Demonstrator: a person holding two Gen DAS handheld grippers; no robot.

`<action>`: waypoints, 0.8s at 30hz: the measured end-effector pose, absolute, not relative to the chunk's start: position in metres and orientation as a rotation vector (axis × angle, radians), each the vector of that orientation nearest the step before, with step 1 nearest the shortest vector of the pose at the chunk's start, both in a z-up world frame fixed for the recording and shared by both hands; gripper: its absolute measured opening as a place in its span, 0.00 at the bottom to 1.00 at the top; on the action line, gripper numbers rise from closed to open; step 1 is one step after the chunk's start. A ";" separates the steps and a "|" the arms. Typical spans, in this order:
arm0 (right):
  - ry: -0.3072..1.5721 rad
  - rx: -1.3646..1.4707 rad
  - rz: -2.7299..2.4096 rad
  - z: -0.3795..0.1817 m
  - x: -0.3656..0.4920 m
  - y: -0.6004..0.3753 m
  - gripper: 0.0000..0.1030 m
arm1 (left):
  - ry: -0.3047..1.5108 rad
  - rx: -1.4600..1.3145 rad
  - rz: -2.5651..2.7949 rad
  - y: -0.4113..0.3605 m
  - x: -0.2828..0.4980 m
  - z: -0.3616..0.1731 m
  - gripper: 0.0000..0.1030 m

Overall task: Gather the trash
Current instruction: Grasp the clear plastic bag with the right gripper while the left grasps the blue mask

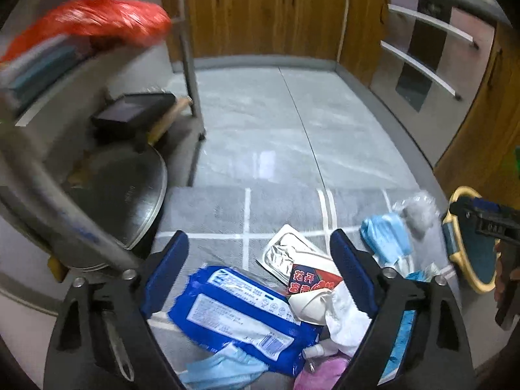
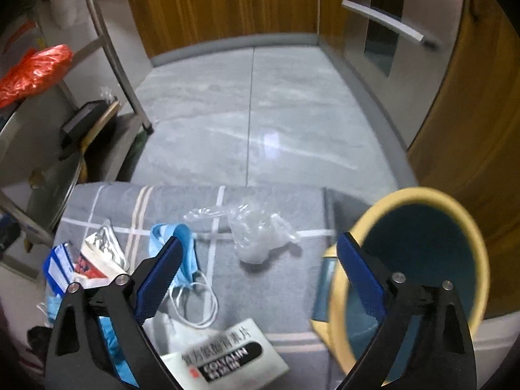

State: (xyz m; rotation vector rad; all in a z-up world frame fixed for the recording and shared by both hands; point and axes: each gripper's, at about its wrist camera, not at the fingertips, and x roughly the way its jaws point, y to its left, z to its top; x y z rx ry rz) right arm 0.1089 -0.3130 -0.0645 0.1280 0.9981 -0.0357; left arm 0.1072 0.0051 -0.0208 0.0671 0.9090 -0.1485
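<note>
A cloth (image 2: pixel 260 292) lies on the floor (image 2: pixel 260 113), and the trash lies on the cloth. A wrapper pack (image 1: pixel 234 315) lies near the cloth's left edge, with an open foil packet (image 1: pixel 289 250) just behind it. A face mask (image 2: pixel 182 247) lies near the middle. A clear bag (image 2: pixel 260 234) lies to its right. A paper box (image 2: pixel 227 354) lies at the near edge. A bin (image 2: pixel 422 260) sits at the cloth's right edge. A shelf rack (image 2: pixel 107 48) stands left of the cloth. Cupboards (image 2: pixel 227 6) stand behind and to the right.
</note>
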 end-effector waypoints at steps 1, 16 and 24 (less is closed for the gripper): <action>1.017 0.130 -0.031 -0.071 0.115 -0.313 0.73 | 0.933 0.080 -0.159 0.000 0.114 -0.033 0.80; 1.094 0.135 0.012 -0.116 0.155 -0.309 0.25 | 1.002 0.120 -0.422 -0.101 0.139 -0.075 0.65; 1.087 0.178 0.029 -0.112 0.150 -0.320 0.20 | 1.094 0.124 -0.473 -0.157 0.156 -0.096 0.57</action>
